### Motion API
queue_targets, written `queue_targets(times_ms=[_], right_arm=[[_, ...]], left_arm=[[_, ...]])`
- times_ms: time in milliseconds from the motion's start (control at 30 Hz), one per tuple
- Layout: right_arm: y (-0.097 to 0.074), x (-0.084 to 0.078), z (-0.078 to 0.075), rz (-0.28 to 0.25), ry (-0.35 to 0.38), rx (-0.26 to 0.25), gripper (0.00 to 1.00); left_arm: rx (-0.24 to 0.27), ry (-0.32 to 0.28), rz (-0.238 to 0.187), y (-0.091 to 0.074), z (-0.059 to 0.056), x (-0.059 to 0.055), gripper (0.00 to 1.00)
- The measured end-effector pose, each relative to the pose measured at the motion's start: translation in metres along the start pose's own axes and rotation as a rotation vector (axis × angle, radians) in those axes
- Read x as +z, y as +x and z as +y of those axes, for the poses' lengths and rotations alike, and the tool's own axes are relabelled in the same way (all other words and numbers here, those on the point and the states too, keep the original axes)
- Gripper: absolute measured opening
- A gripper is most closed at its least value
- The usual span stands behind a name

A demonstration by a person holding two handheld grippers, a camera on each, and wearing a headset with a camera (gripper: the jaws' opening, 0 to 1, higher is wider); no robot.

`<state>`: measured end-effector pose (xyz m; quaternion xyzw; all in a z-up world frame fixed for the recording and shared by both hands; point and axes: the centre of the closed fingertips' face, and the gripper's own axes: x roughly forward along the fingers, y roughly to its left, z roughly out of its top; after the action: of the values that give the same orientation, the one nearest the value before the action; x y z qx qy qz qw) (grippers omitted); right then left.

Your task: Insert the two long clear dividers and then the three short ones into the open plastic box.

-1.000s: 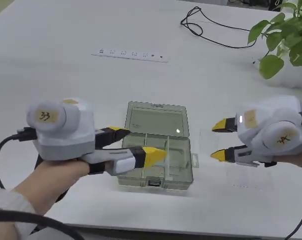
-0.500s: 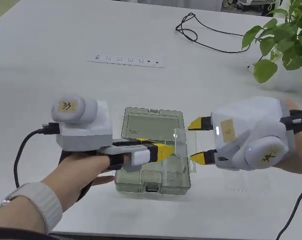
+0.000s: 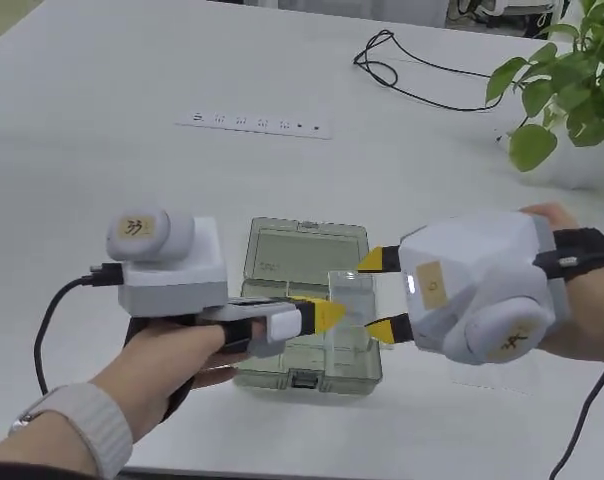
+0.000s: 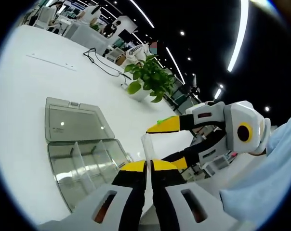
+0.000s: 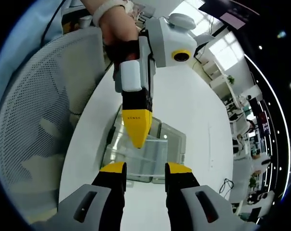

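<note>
One clear divider (image 3: 348,292) stands upright over the right half of the open plastic box (image 3: 282,372). The left claw (image 3: 322,316) has its tips pressed together on the divider's edge. Inside the box, clear partitions (image 4: 90,159) stand between compartments. The right claw (image 3: 372,296) hovers above the box's right side, its tips apart and just beside the divider. Behind the box its lid (image 3: 304,248) lies flat on the white counter (image 3: 112,150). Farther behind the box are a power strip (image 3: 254,124), a black cable (image 3: 422,72) and a leafy plant (image 3: 562,90).
</note>
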<state>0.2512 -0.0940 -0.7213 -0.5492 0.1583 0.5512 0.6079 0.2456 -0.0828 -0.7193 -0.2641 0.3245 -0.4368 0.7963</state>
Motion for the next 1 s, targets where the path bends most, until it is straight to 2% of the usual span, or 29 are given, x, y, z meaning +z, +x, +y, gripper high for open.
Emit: queue_targets(times_ms=[100, 300, 333, 400, 467, 500, 533, 567, 667, 700, 733, 767, 833, 900, 967, 1000], right_arm=[[-0.001, 0.001, 0.001, -0.002, -0.007, 0.004, 0.32], [-0.003, 0.004, 0.005, -0.01, -0.038, 0.019, 0.33], [-0.004, 0.005, 0.005, -0.015, -0.036, 0.022, 0.33], [-0.009, 0.013, 0.002, -0.059, -0.011, 0.024, 0.35], [-0.013, 0.014, -0.004, -0.07, 0.036, 0.027, 0.36], [-0.018, 0.016, -0.009, -0.095, 0.083, 0.036, 0.35], [-0.022, 0.019, -0.013, -0.123, 0.136, 0.058, 0.34], [-0.025, 0.018, -0.016, -0.128, 0.183, 0.077, 0.32], [-0.035, 0.023, -0.018, -0.18, 0.318, 0.202, 0.25], [-0.038, 0.025, -0.018, -0.196, 0.338, 0.229, 0.23], [-0.041, 0.029, -0.014, -0.207, 0.375, 0.296, 0.21], [-0.043, 0.03, -0.012, -0.207, 0.398, 0.333, 0.19], [-0.045, 0.031, -0.008, -0.204, 0.413, 0.399, 0.17], [-0.039, 0.023, -0.01, -0.183, 0.419, 0.437, 0.14], [-0.039, 0.027, 0.001, -0.169, 0.399, 0.481, 0.13], [-0.038, 0.027, 0.004, -0.16, 0.392, 0.493, 0.13]], left_arm=[[-0.024, -0.014, -0.001, -0.001, -0.003, -0.001, 0.0], [-0.042, 0.014, -0.003, -0.002, -0.008, -0.003, 0.0], [-0.04, 0.035, -0.001, -0.002, -0.007, -0.003, 0.0], [-0.04, 0.051, 0.007, -0.003, -0.006, -0.006, 0.0], [-0.039, 0.079, 0.004, -0.005, -0.006, -0.005, 0.0], [-0.049, 0.096, 0.008, -0.007, -0.007, -0.006, 0.0], [-0.061, 0.123, 0.015, -0.008, -0.008, -0.007, 0.0], [-0.072, 0.164, 0.027, -0.009, -0.008, -0.008, 0.0], [-0.108, 0.293, 0.073, -0.015, -0.012, -0.016, 0.0], [-0.108, 0.315, 0.077, -0.016, -0.012, -0.016, 0.0], [-0.114, 0.348, 0.086, -0.017, -0.013, -0.018, 0.0], [-0.126, 0.391, 0.097, -0.019, -0.014, -0.02, 0.0], [-0.15, 0.475, 0.106, -0.021, -0.017, -0.022, 0.0], [-0.163, 0.564, 0.131, -0.023, -0.02, -0.027, 0.0], [-0.175, 0.617, 0.143, -0.024, -0.022, -0.029, 0.0], [-0.177, 0.62, 0.143, -0.024, -0.023, -0.029, 0.0]])
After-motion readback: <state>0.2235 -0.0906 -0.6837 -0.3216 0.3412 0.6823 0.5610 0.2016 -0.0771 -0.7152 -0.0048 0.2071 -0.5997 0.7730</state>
